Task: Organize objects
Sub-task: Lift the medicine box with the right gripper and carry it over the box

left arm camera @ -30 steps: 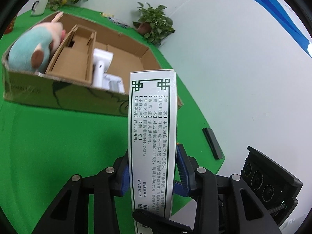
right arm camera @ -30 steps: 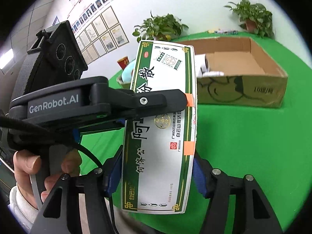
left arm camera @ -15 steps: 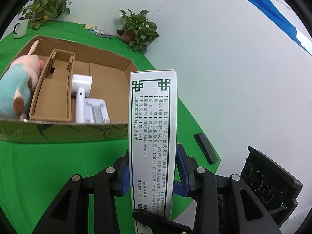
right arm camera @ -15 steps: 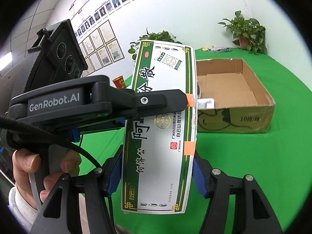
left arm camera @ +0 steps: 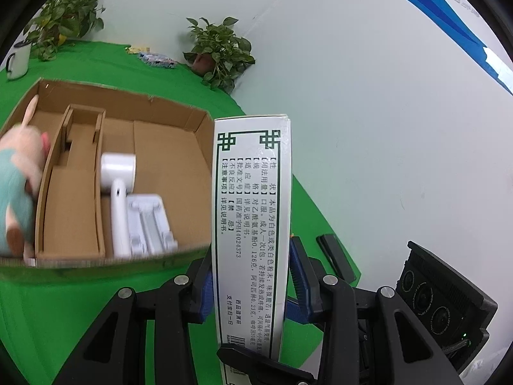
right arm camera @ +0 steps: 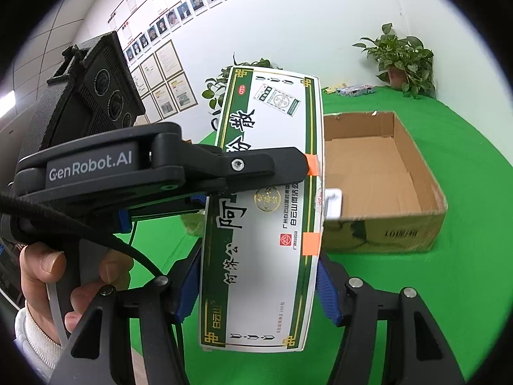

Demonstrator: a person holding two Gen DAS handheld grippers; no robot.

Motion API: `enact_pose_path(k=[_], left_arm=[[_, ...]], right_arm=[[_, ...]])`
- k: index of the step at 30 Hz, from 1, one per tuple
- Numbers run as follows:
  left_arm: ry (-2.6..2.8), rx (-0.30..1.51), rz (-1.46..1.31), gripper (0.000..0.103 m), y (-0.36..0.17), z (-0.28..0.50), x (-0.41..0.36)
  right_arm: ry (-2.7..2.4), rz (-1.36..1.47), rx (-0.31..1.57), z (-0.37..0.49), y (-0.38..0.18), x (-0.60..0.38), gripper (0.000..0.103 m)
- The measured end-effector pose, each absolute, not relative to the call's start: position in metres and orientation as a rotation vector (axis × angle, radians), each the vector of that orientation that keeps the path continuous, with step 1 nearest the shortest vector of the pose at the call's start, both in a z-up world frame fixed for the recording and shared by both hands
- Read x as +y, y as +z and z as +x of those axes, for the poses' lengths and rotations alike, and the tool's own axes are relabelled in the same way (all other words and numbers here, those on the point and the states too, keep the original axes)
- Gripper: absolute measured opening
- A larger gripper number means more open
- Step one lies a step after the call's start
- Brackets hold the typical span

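A white and green medicine box [right arm camera: 263, 211] hangs in the air, held by both grippers at once. My left gripper [left arm camera: 251, 282] is shut on its two broad faces, so the narrow printed side [left arm camera: 253, 211] faces that camera. My right gripper [right arm camera: 256, 288] is shut on its narrow edges, with the blue pads [right arm camera: 328, 292] pressing in. One finger of the left gripper [right arm camera: 307, 166] crosses the front face. Beyond the medicine box stands an open cardboard box [left arm camera: 128, 96], also in the right wrist view [right arm camera: 384, 234]; its right half is bare.
Inside the cardboard box lie a plush toy [left arm camera: 16, 186], a cardboard insert [left arm camera: 70, 199], a white handheld device [left arm camera: 117, 173] and a white tray [left arm camera: 147, 221]. On the green table are potted plants [left arm camera: 218, 51], a mug [left arm camera: 17, 61] and a black bar [left arm camera: 335, 256]. A hand [right arm camera: 41, 263] holds the left gripper.
Both grippers have risen with the medicine box and come nearer the cardboard box, so more of its inside shows from above. Neither grip has changed.
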State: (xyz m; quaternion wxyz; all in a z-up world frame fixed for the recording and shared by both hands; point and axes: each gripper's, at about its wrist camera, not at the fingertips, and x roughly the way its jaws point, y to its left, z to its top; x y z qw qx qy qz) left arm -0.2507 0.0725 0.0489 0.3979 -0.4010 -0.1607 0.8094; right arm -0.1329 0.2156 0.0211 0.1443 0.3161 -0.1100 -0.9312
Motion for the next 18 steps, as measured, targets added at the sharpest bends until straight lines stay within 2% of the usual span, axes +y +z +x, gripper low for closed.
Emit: enact_pose_path(k=[12,18], left_arm=[[2.136,-0.435,-0.948,0.037,0.128,-0.358,0.090],[2.123,-0.433,-1.031,0.037,0.116,-0.400,0.101]], right_arm=[[-2.633,0.929,-0.300,-0.240,0.099,0.242,0.061],[-2.602,0.999,-0.331,-0.269,0.087,0.252,0.061]])
